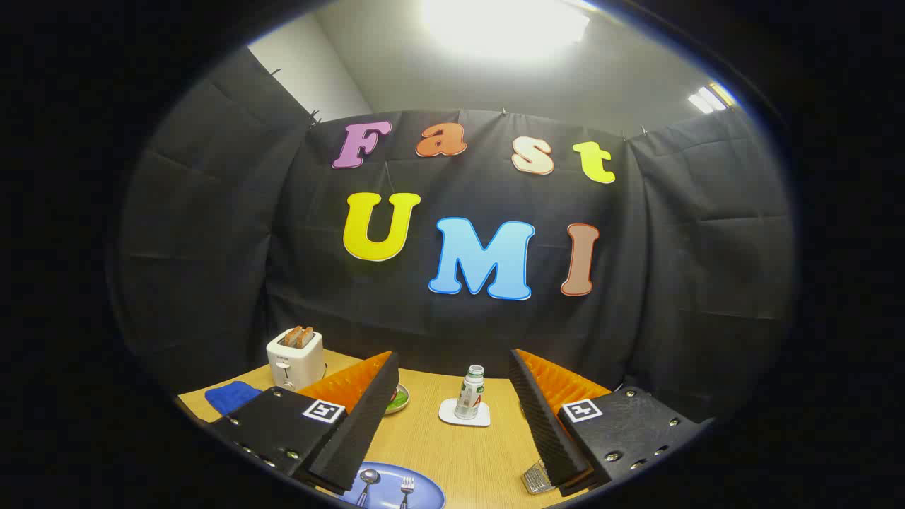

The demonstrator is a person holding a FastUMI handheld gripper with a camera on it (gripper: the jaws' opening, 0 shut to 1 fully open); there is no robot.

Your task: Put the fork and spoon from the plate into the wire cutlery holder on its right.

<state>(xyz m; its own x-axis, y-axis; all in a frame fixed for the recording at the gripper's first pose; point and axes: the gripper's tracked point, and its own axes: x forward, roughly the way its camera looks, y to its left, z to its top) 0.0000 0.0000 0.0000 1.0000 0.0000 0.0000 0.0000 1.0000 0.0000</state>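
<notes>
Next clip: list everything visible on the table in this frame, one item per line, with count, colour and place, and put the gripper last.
plate: 1, blue, near edge of the table, between the fingers
spoon: 1, silver, on the plate, left of the fork
fork: 1, silver, on the plate
wire cutlery holder: 1, silver, right of the plate, partly behind the right finger
bottle: 1, white, upright on a white coaster, beyond the fingers
toaster: 1, white, far left, toast in its slots
cloth: 1, blue, left of the toaster
dish: 1, green, behind the left finger
table: 1, light wood
gripper: 1, fingers open, holding nothing
</notes>
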